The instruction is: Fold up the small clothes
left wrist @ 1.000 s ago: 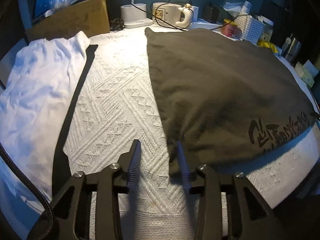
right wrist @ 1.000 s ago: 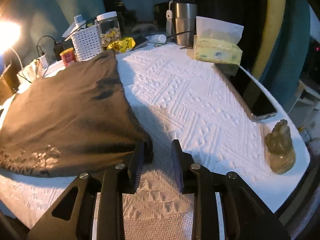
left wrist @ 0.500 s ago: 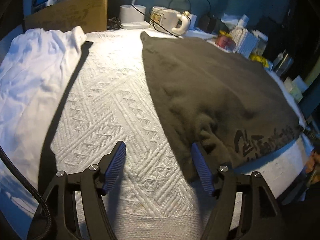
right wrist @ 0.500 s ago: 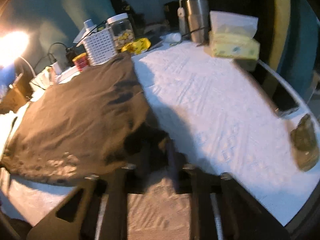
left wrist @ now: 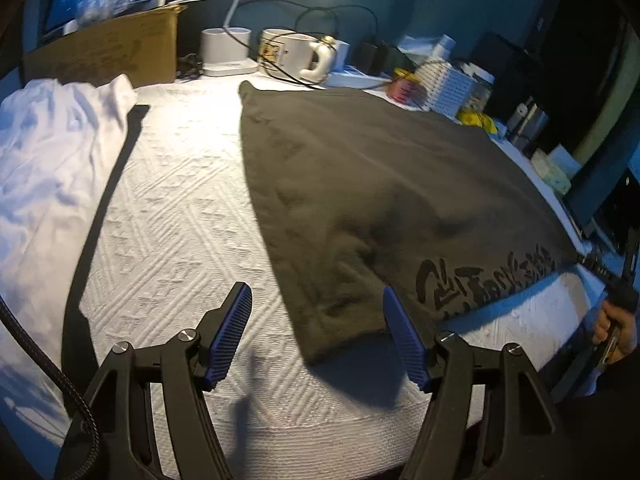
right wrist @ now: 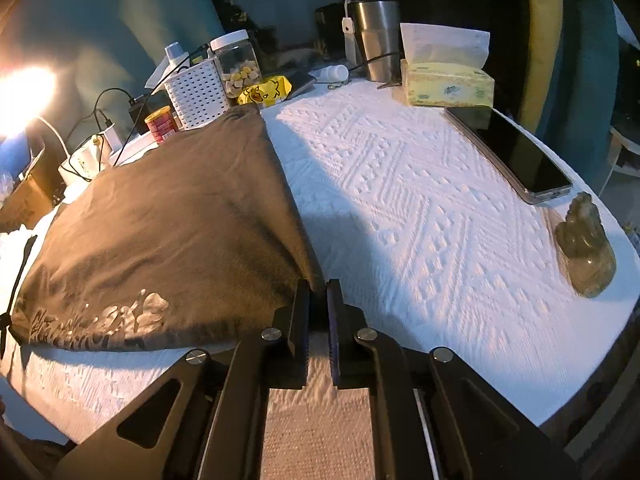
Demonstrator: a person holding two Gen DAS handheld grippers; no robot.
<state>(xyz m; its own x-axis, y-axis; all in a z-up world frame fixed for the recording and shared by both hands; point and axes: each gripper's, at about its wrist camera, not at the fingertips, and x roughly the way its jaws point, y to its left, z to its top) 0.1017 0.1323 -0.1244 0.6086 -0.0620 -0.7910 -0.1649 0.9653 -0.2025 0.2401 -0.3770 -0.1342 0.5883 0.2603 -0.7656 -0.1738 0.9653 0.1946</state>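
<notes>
So the dark grey-brown shirt is laid out flat on the white textured cloth, already folded into a rough rectangle with straight side edges. There's a black brush-style print running along the near edge; in the right wrist view it catches the light and looks kind of shiny. A few soft wrinkles sit near the near corner, which lifts slightly. Off to the far left lies a crumpled white garment, well apart from it.
</notes>
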